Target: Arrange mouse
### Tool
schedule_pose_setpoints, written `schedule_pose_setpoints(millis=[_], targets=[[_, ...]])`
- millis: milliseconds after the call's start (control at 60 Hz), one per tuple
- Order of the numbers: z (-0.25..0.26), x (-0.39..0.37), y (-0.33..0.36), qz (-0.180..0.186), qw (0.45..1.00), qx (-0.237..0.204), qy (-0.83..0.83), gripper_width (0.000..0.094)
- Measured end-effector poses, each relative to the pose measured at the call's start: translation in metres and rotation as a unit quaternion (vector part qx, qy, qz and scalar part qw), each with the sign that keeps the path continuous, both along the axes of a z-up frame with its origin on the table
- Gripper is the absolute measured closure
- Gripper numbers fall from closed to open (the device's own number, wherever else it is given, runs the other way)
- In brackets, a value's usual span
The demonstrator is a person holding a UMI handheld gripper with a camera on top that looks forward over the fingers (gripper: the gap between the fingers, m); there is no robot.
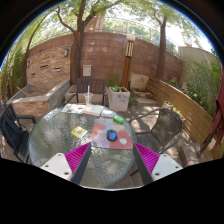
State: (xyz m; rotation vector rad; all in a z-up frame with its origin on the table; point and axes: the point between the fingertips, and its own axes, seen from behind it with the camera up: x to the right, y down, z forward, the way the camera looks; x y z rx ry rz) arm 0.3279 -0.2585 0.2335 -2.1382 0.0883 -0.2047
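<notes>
A small blue mouse [112,135] lies on a pink and red mat [111,136] on a round glass table [60,140]. It sits beyond my fingers, roughly centred between them. My gripper [112,160] is open and holds nothing. Its magenta pads [78,157] show on both sides over the near part of the glass.
A yellow-green square item [79,131] lies on the glass left of the mat. Metal chairs [164,124] stand around the table. A stone counter [40,98], a planter [118,97], a brick wall [100,55] and a wooden fence [190,105] lie beyond.
</notes>
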Motion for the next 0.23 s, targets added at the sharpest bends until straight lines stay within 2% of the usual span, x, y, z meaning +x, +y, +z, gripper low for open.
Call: schedule_pose_setpoints(millis=[233], targets=[[0.002, -0.007, -0.016, 0.001, 1.000, 0.000, 0.001, 0.0088]])
